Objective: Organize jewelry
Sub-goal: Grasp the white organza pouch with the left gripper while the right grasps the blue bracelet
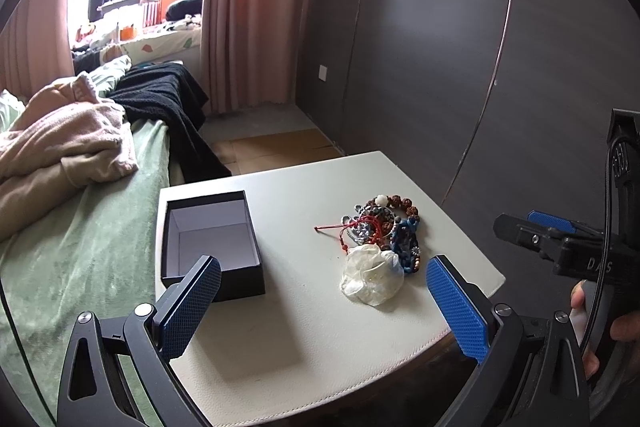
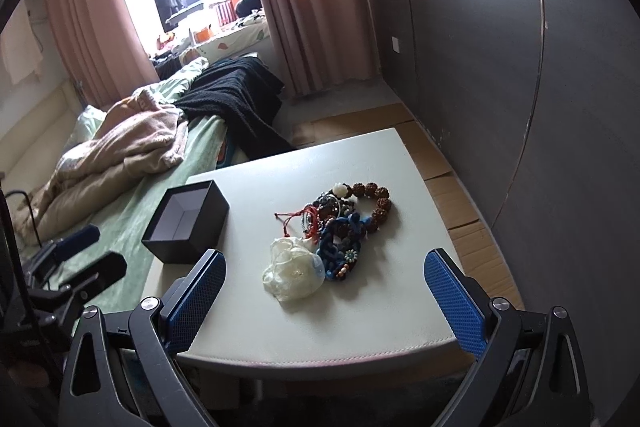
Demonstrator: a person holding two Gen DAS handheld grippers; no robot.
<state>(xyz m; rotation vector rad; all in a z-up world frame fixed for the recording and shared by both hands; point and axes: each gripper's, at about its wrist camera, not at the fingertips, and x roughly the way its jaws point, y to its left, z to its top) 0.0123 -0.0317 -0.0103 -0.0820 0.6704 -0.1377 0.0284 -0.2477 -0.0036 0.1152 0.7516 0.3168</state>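
A pile of jewelry [image 1: 386, 227] lies on the white table [image 1: 304, 327]: a brown bead bracelet, a red cord, a blue braided piece and a white sheer pouch [image 1: 372, 279]. An open, empty black box [image 1: 212, 243] stands to its left. My left gripper [image 1: 324, 301] is open and empty above the table's near edge. In the right wrist view the jewelry pile [image 2: 344, 223], pouch [image 2: 294, 273] and box [image 2: 186, 223] show on the table [image 2: 320, 331]. My right gripper [image 2: 324, 297] is open and empty near the front edge.
A bed [image 1: 80, 227] with a green cover, a pink blanket and a black garment borders the table's left side. A dark wardrobe wall [image 1: 480, 67] stands to the right. The right gripper [image 1: 552, 235] shows at the left wrist view's right edge.
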